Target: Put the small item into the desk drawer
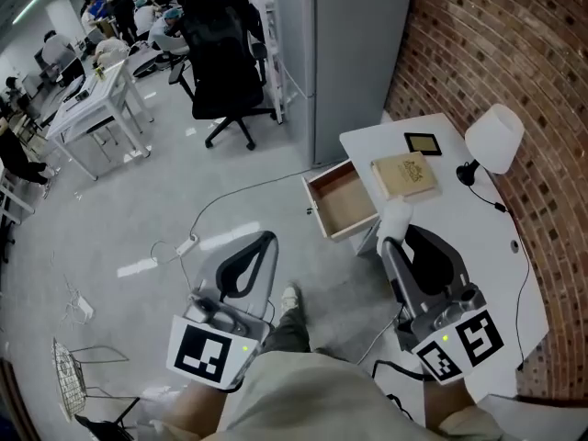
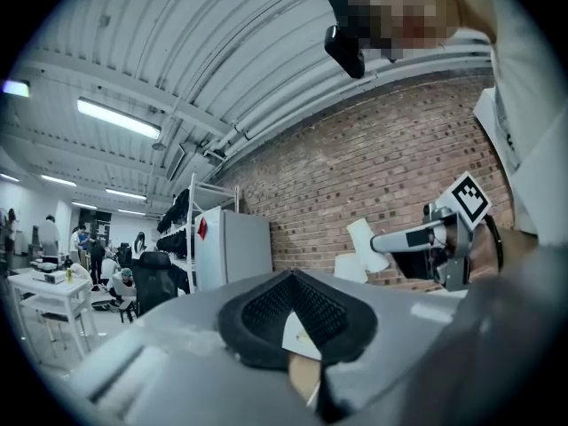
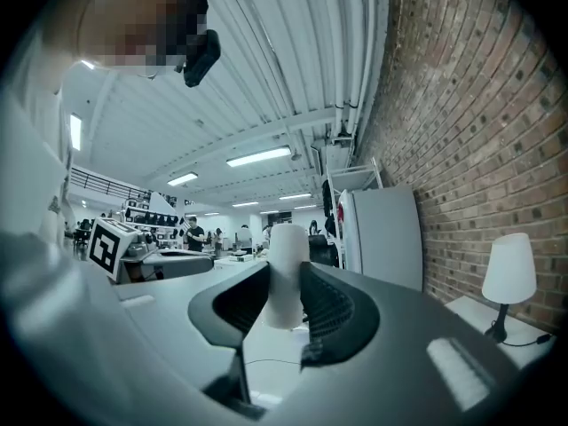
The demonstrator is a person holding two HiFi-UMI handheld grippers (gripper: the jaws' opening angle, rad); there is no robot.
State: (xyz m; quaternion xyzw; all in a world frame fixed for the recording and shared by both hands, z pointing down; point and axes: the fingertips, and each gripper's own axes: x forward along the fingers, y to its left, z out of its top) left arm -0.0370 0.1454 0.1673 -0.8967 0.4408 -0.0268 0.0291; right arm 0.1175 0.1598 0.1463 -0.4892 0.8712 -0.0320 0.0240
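Fingers (image 3: 333, 313) of right gripper (image 3: 282, 275) pinch small white item (image 3: 286, 247) mid-body; seemingly light, smooth, slippery; drawer (image 1: 344, 200) at its nine o'clock.

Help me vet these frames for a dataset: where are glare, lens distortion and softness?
Head view: bright glare patches lie on the glossy grey floor; the red brick wall bows. Left gripper view: fisheye with black corners, the left gripper close and soft. Right gripper view: same fisheye; the small white cylindrical item reads fairly sharp.
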